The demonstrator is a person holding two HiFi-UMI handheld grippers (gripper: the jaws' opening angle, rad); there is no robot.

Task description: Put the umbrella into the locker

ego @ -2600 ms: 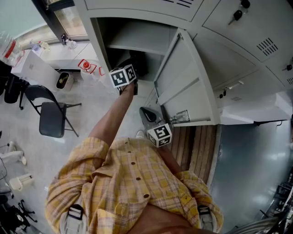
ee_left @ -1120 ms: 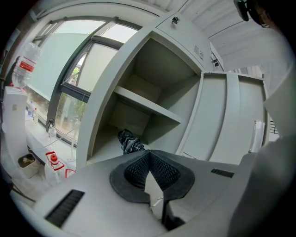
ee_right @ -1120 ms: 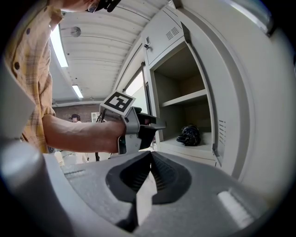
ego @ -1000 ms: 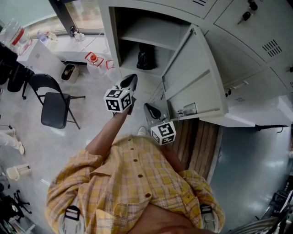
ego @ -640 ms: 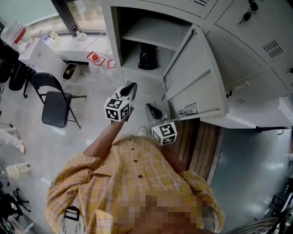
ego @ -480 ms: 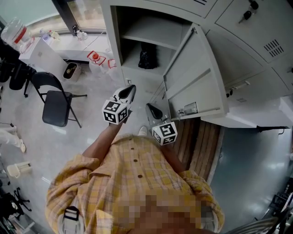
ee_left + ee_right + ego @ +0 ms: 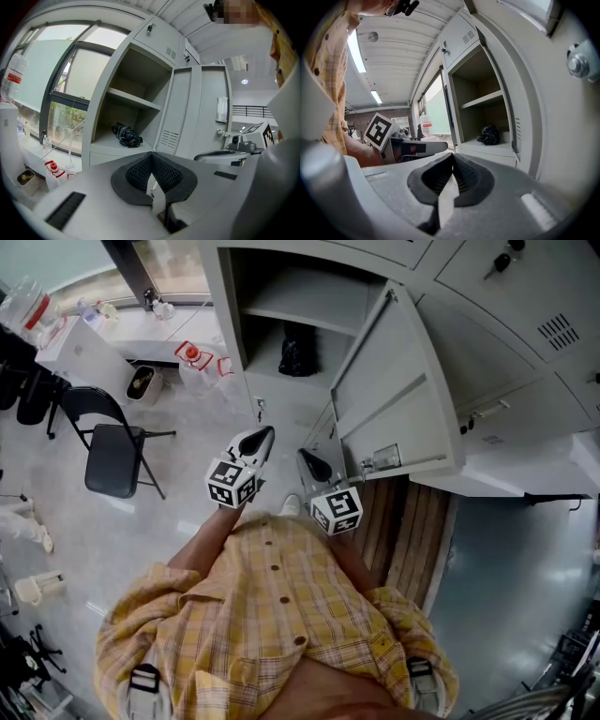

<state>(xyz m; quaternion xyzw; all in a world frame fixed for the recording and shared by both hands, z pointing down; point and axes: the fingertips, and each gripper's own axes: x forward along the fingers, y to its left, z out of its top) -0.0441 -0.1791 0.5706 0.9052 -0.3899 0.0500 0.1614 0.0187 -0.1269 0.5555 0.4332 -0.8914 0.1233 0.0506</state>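
A folded black umbrella (image 7: 297, 349) lies on the lower shelf of the open grey locker (image 7: 234, 315); it also shows as the dark bundle (image 7: 126, 135) in the left gripper view and the same umbrella (image 7: 489, 134) in the right gripper view. My left gripper (image 7: 266, 434) hangs in front of the locker, well short of the shelf, shut with nothing in it. My right gripper (image 7: 306, 457) sits beside it near the open door (image 7: 394, 399), also shut and empty. In each gripper view the jaws meet at the tips: left gripper (image 7: 151, 155), right gripper (image 7: 453, 156).
The locker door swings out to the right, with a latch (image 7: 373, 461) on its edge. A black folding chair (image 7: 103, 451) stands on the floor at left. A white counter (image 7: 141, 329) with bottles and a red-white item (image 7: 190, 354) lies beyond it. A wooden bench (image 7: 398, 531) sits below the door.
My left gripper has pulled back out of the locker and down toward my body, empty, leaving the umbrella on the shelf. The right gripper has stayed in place.
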